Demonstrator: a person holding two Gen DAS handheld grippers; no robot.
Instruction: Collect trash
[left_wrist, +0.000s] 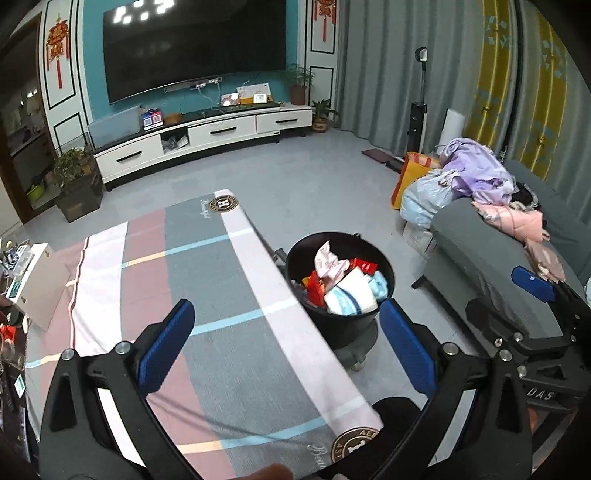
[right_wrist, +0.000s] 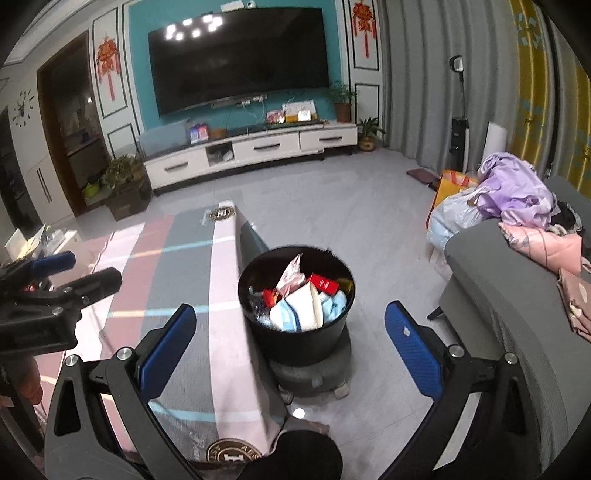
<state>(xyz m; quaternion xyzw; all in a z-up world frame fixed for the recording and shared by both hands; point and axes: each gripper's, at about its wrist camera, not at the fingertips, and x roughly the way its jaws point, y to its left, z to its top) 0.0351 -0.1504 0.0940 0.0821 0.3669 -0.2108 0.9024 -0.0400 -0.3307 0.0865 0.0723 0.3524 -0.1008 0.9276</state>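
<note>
From the left wrist camera the left gripper (left_wrist: 286, 345) is spread wide with nothing between its blue pads (left_wrist: 168, 345); under it lies a table (left_wrist: 207, 288) in a striped pink, grey and white cloth; at about one o'clock from the gripper, just beside the table's right edge, a black bin (left_wrist: 345, 321) stands on a low wheeled base on the grey floor (left_wrist: 295, 177), heaped to the rim with trash (left_wrist: 341, 280), pale wrappers, red packets and something light blue; at three o'clock the right gripper (left_wrist: 546, 295) shows in part over the grey sofa (left_wrist: 476, 258), and I cannot tell from here how its jaws stand; clothes (left_wrist: 480, 173) in purple and pink are piled on the sofa's far end; a TV (left_wrist: 195, 48) hangs at twelve o'clock above a white cabinet (left_wrist: 207, 134). From the right wrist camera the right gripper (right_wrist: 291, 345) is likewise wide apart and empty, its pads (right_wrist: 413, 350) flanking the view; the bin (right_wrist: 299, 332) sits dead ahead at twelve o'clock, touching or nearly touching the table (right_wrist: 192, 266) edge, the trash (right_wrist: 301, 299) filling it; the left gripper (right_wrist: 55, 273) pokes in at nine o'clock over the cloth; the sofa (right_wrist: 491, 273) runs along three o'clock with the clothes (right_wrist: 517, 192) at two; the TV (right_wrist: 240, 55) and cabinet (right_wrist: 251, 151) sit beyond at twelve.
</note>
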